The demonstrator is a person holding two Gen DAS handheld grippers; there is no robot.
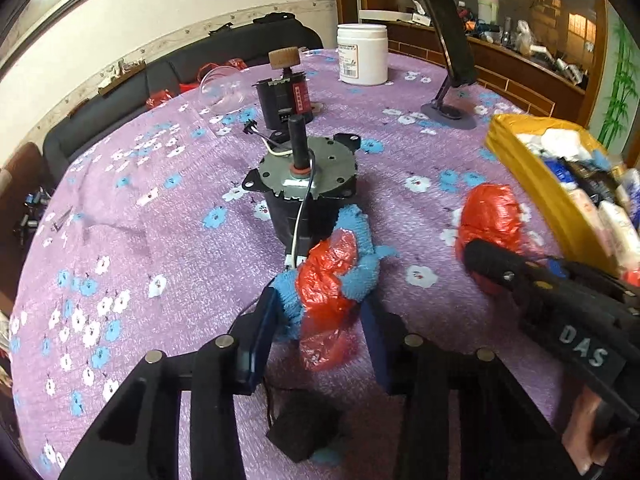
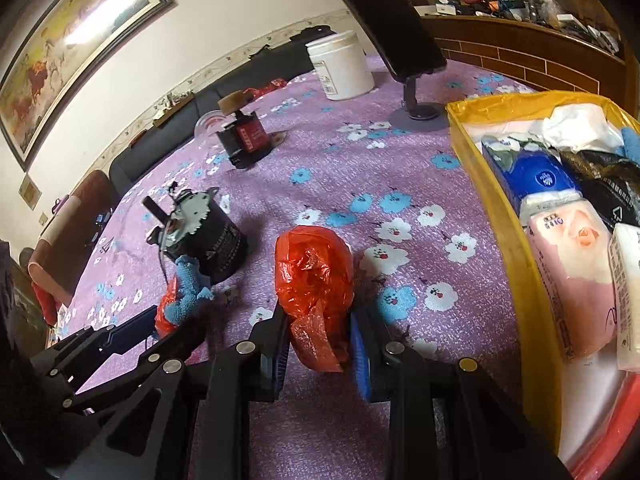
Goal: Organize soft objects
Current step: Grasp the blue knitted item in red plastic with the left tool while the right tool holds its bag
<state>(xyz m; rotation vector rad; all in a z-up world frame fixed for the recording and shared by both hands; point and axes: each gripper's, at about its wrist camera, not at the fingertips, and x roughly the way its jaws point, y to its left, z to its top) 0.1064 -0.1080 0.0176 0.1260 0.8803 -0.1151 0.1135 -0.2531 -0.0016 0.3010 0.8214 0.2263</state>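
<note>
Purple flowered tablecloth (image 1: 168,216), cluttered. Right gripper (image 2: 320,344) clamped on a crinkly red bag (image 2: 314,276), near the yellow bin (image 2: 500,216). Left gripper (image 1: 320,332) pinching blue cloth (image 1: 360,264) plus another red bag (image 1: 326,280) beside the motor (image 1: 304,196). Light, squishy, slippery (grab mid-bundle). Bin contents clear only from right wrist.

Crumpled red bag (image 2: 314,280) on the purple cloth; blue fuzzy cloth (image 1: 356,268) wrapped with red plastic

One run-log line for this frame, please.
left gripper: shut on blue cloth with red bag scrap | right gripper: shut on red plastic bag | yellow bin: part filled, nothing dropping
</note>
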